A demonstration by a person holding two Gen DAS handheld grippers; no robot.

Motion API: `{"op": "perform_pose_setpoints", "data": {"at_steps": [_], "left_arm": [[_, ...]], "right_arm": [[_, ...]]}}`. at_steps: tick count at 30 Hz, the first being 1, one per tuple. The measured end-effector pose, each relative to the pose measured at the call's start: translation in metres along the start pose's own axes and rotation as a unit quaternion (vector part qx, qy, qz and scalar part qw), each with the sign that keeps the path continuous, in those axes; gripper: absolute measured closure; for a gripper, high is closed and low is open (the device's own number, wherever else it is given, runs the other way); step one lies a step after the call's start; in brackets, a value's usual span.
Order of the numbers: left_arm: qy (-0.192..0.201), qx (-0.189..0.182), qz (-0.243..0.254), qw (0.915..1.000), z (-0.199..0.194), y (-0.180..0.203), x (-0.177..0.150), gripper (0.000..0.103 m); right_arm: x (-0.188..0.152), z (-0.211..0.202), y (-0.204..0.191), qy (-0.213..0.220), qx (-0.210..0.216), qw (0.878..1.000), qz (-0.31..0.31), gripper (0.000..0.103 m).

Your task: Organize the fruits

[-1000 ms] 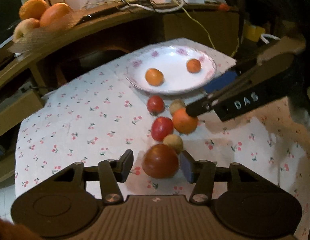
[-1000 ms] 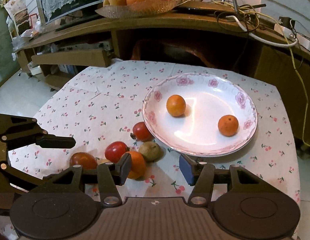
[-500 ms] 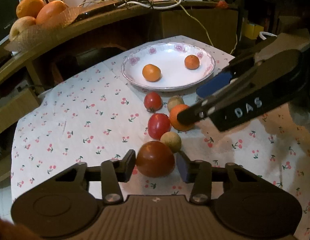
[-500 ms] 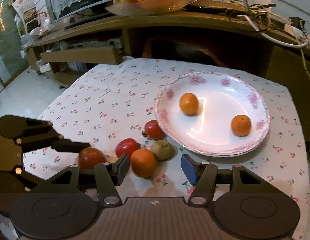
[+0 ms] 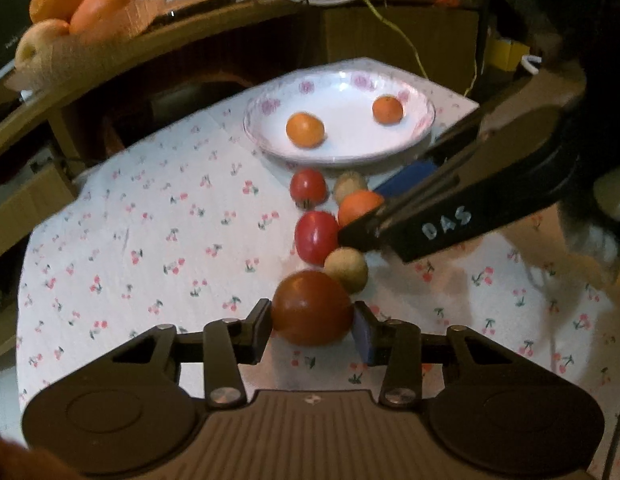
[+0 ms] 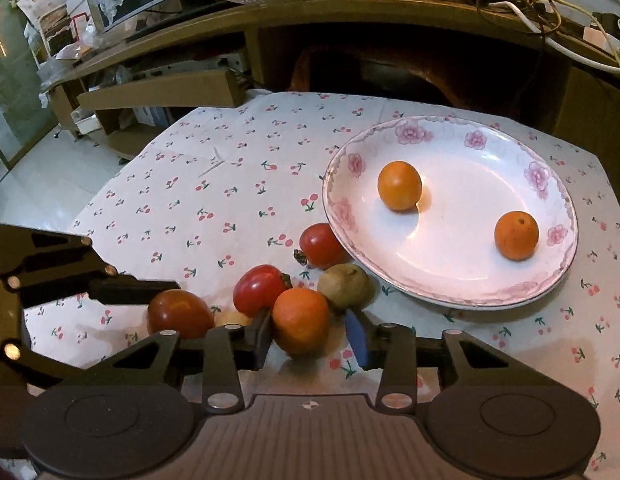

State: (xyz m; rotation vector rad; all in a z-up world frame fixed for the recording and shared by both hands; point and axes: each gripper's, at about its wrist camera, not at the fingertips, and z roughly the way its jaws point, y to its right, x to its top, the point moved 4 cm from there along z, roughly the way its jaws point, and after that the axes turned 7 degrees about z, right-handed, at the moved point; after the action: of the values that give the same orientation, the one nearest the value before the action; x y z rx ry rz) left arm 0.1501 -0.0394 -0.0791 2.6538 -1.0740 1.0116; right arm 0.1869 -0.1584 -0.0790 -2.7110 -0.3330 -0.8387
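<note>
Fruit lies in a loose row on the cherry-print cloth of the worktop (image 6: pixel 214 184), just beside the white floral-rimmed plate (image 6: pixel 549 280). We find the large dark red tomato (image 5: pixel 311 308) at the near end, pinched between both pads of the left hand-held gripper (image 5: pixel 313 330). The loose round orange (image 6: pixel 301 320) sits between the spread fingers of the right hand-held gripper (image 6: pixel 310 334); one finger touches it, the blue pad (image 6: pixel 355 340) stands apart. Two small oranges (image 6: pixel 399 185) rest on the plate.
</note>
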Motion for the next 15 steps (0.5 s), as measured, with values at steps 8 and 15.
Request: {"op": "perform_pose_setpoints", "data": {"at_steps": [8, 15], "left_arm": [[0.002, -0.008, -0.007, 0.9999, -0.005, -0.001, 0.002, 0.057], [-0.002, -0.009, 0.006, 0.9999, -0.013, 0.007, -0.008, 0.057]], "right_arm": [[-0.002, -0.008, -0.002, -0.013, -0.001, 1.0, -0.008, 0.074], [-0.022, -0.027, 0.005, -0.028, -0.021, 0.999, -0.019, 0.074]]}}
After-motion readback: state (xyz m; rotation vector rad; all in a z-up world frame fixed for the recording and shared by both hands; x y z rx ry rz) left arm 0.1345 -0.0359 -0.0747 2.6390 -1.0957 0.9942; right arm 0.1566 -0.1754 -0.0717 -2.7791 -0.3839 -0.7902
